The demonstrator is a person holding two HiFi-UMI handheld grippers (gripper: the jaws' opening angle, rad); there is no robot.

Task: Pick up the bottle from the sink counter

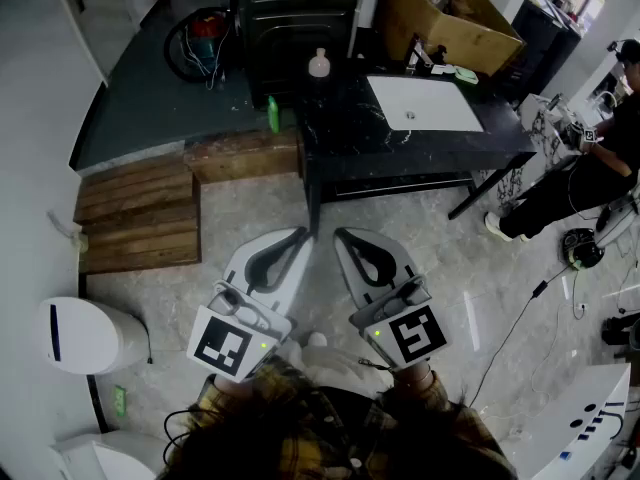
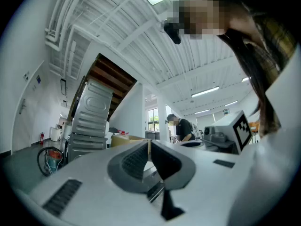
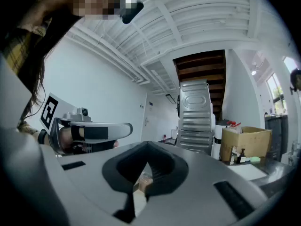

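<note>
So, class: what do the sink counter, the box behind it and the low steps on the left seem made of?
Sink counter: probably polished dark stone or a stone-look slab; white veins, slight sheen.
Box: matte brown cardboard, open flaps.
Low steps: bare wooden planks; board seams show.
</note>
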